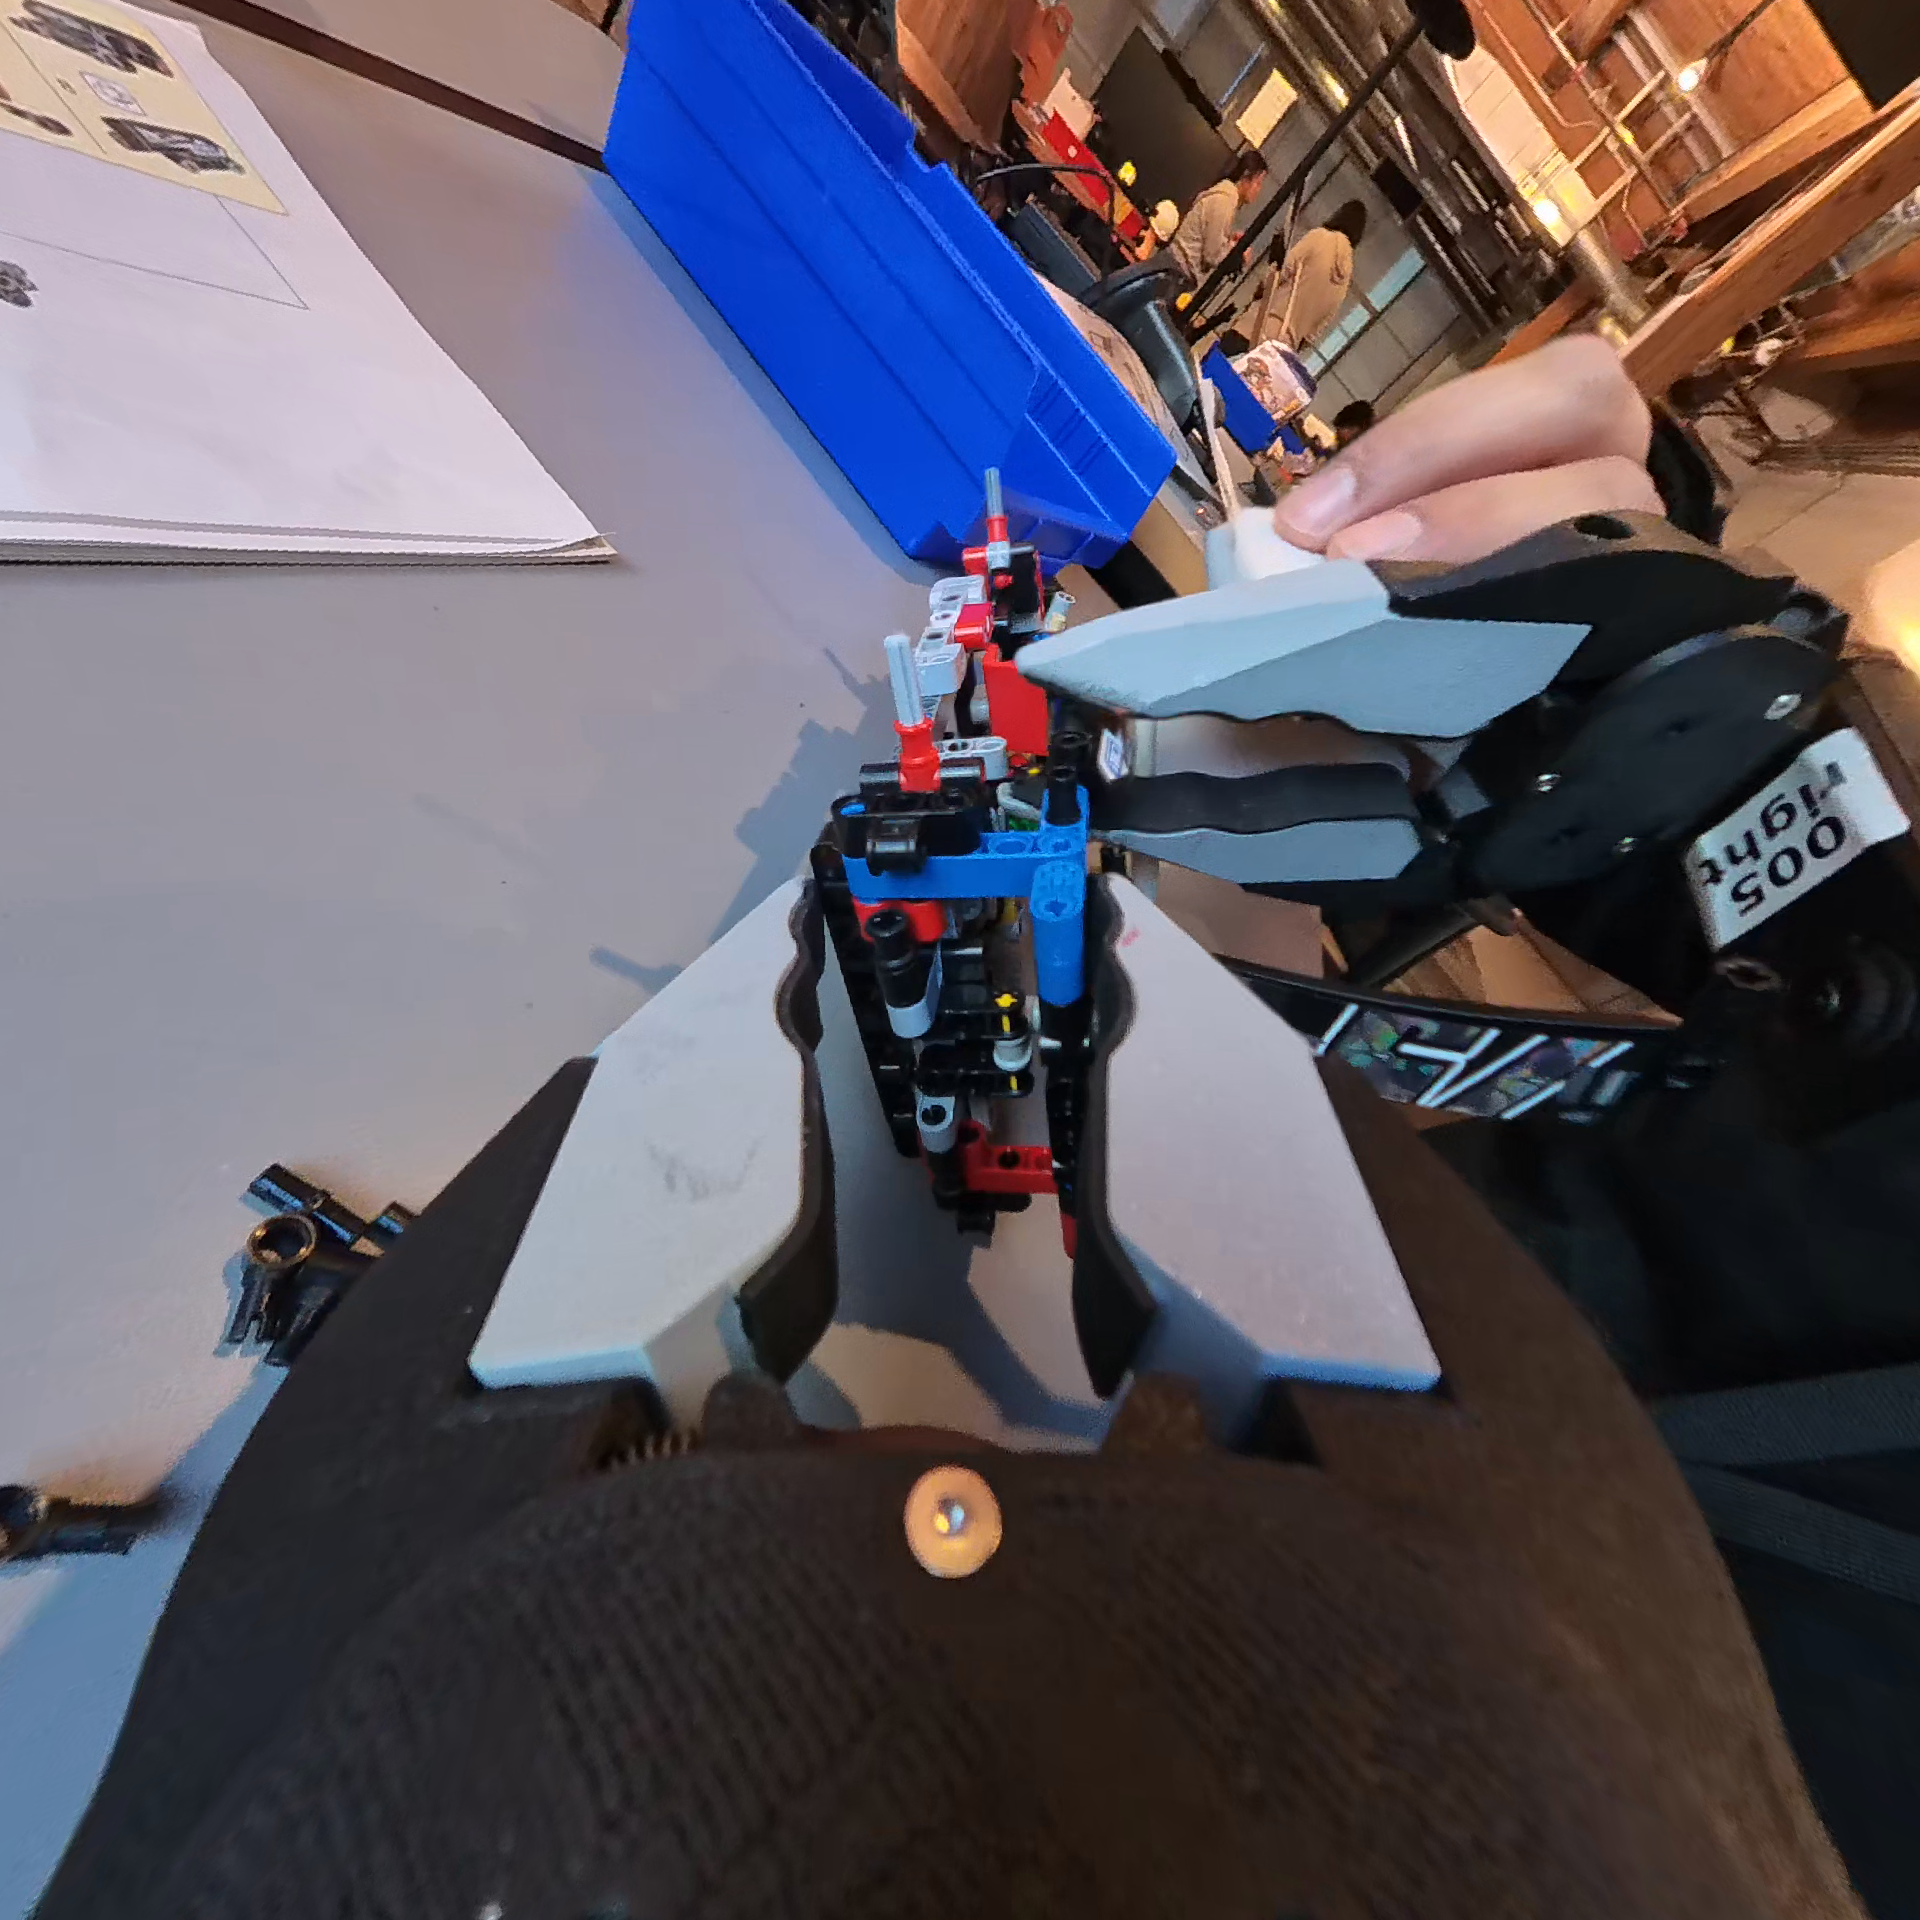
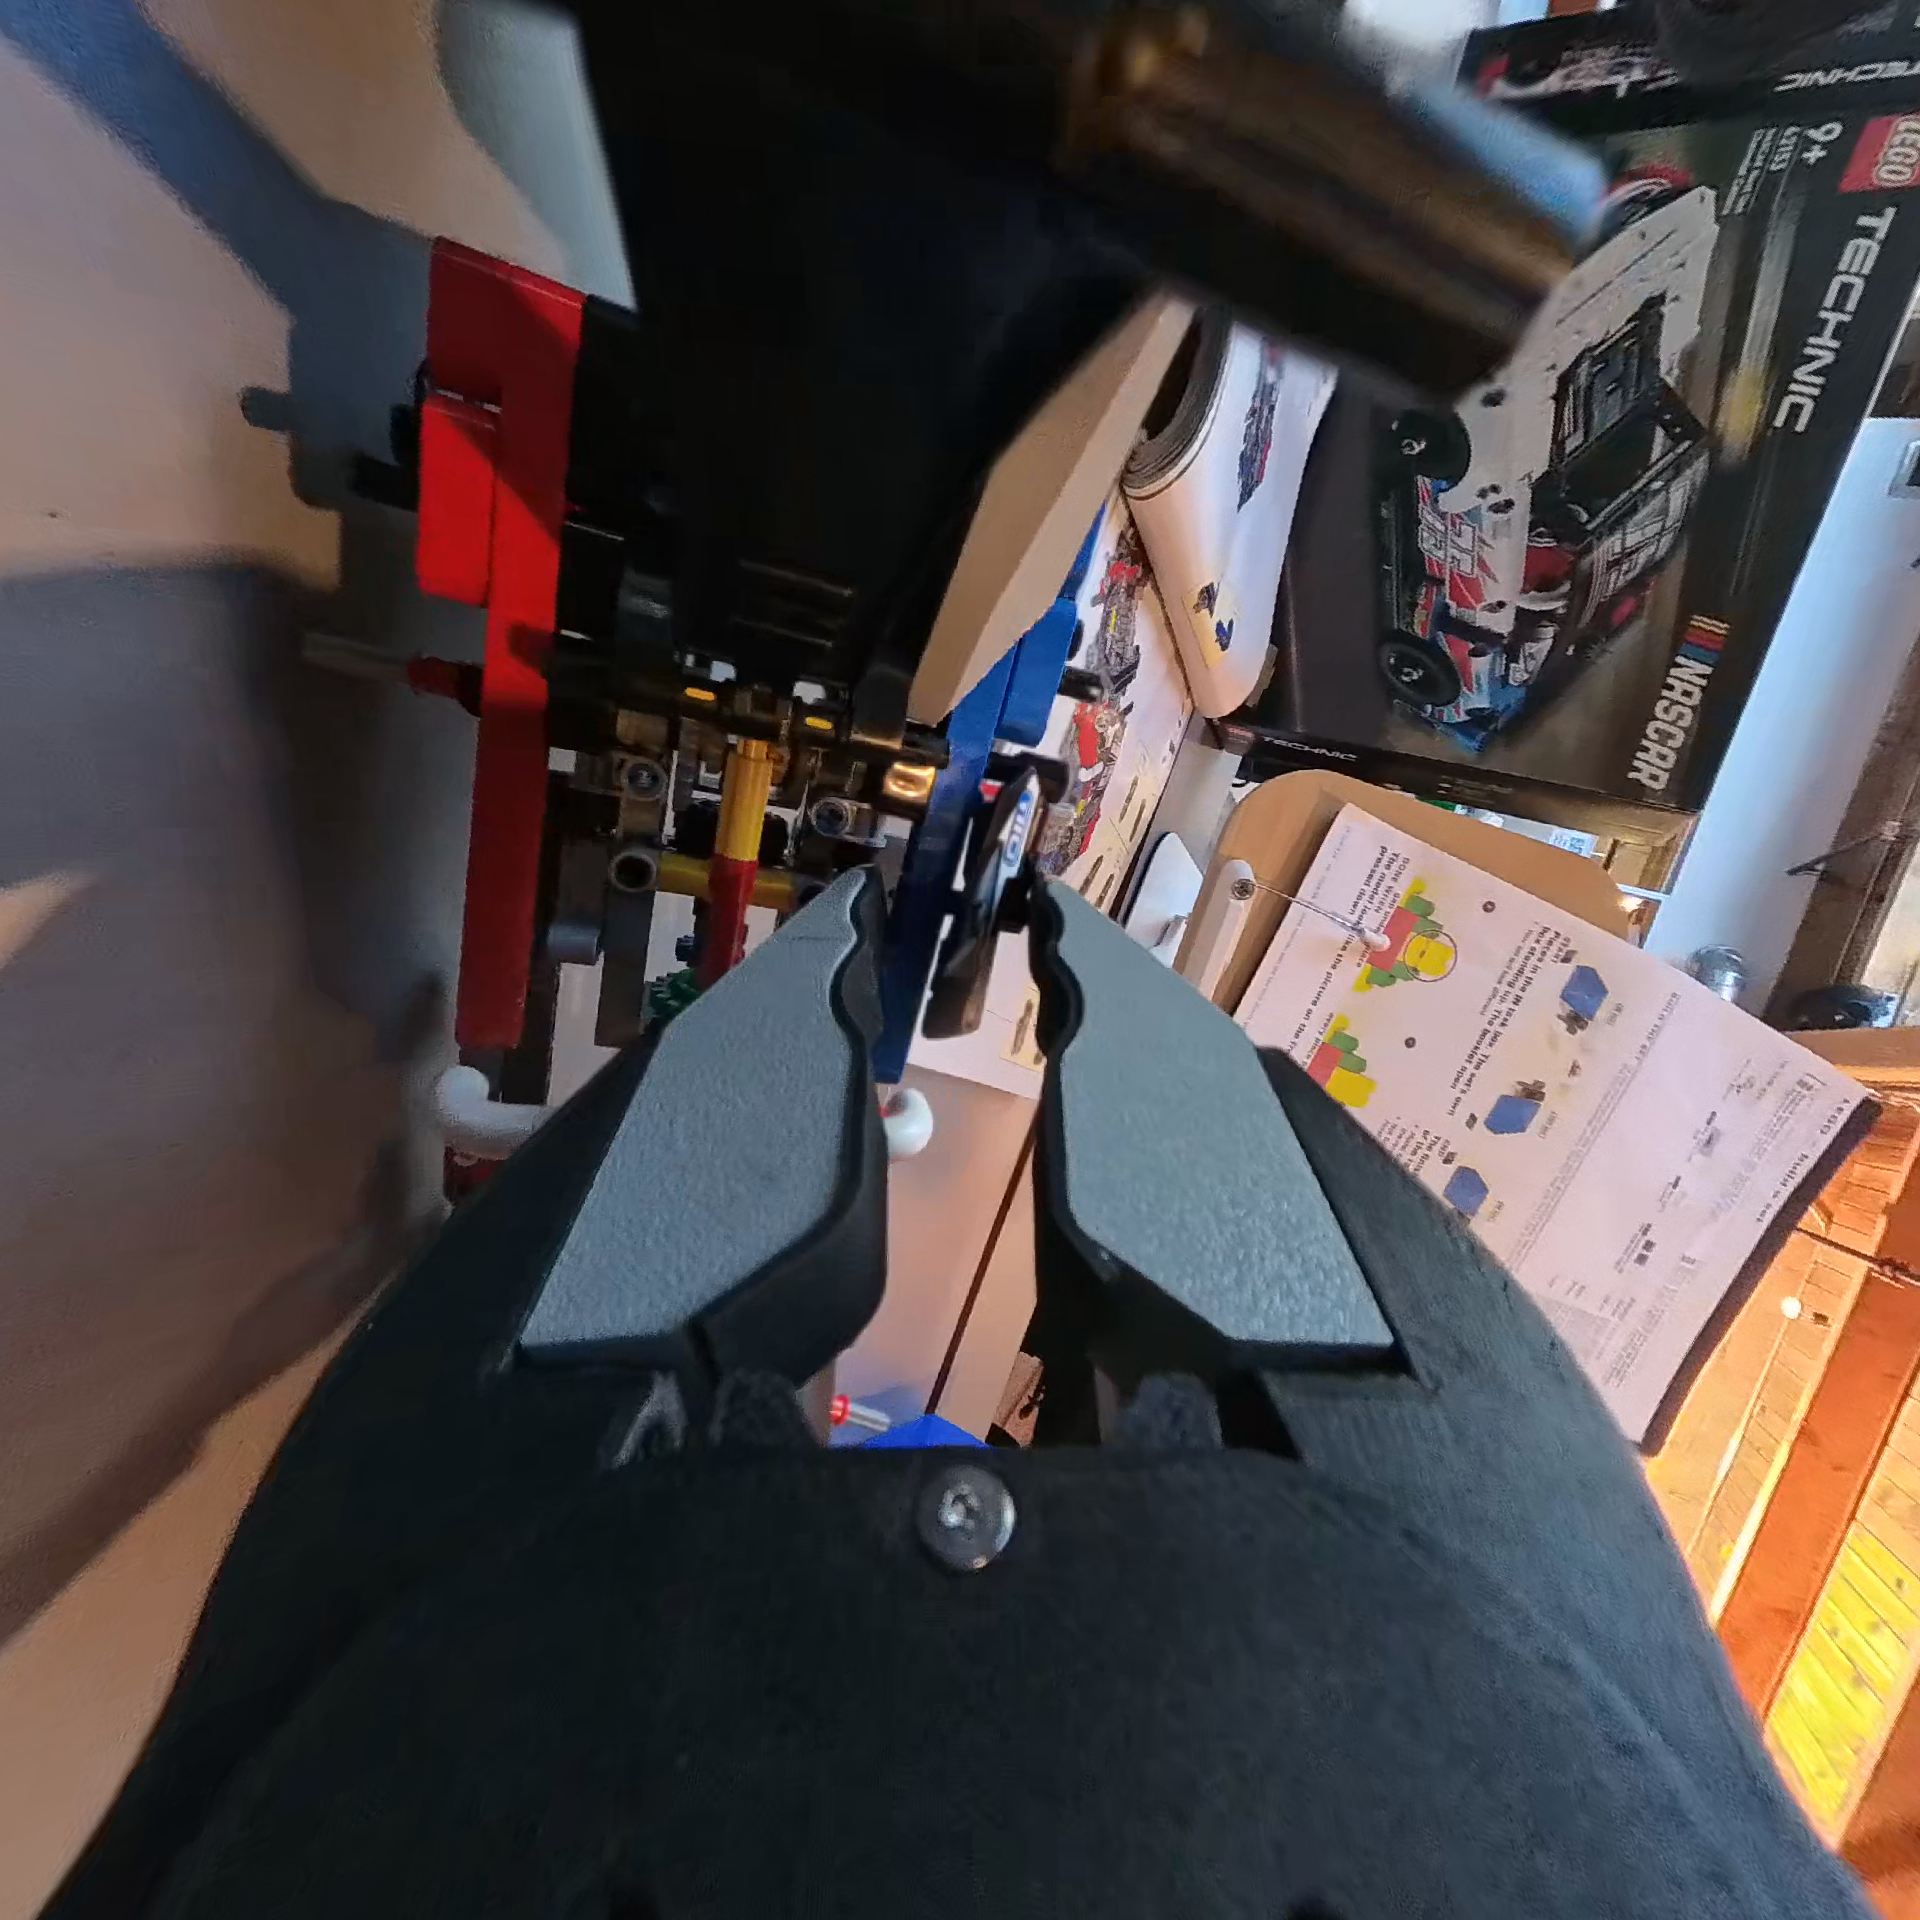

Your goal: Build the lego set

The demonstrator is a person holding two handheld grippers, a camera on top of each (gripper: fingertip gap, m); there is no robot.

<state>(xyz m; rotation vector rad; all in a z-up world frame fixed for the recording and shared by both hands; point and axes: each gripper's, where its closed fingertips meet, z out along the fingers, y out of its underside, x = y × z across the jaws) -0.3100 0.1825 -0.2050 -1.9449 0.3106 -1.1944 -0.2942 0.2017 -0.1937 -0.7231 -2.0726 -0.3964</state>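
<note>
My left gripper (image 1: 956,914) is shut on the partly built lego model (image 1: 966,1039), a black, red and blue frame with grey axles that stands up over the grey table (image 1: 312,831). My right gripper (image 1: 1070,743) comes in from the right, level with the model's upper part. In the right wrist view it (image 2: 956,914) is shut on a small black piece with a blue and white sticker (image 2: 1003,873), held right against the model's blue beam (image 2: 966,790). The model (image 2: 499,582) fills the left of that view, blurred.
A blue bin (image 1: 831,260) stands behind the model. An instruction booklet (image 1: 208,364) lies at the far left. Loose black pieces (image 1: 301,1257) lie left of my left gripper. A hand (image 1: 1455,468) rests on the right gripper. A lego box (image 2: 1610,468) and printed sheet (image 2: 1538,1122) are at the right. Less than 4 cm separates the two grippers' tips.
</note>
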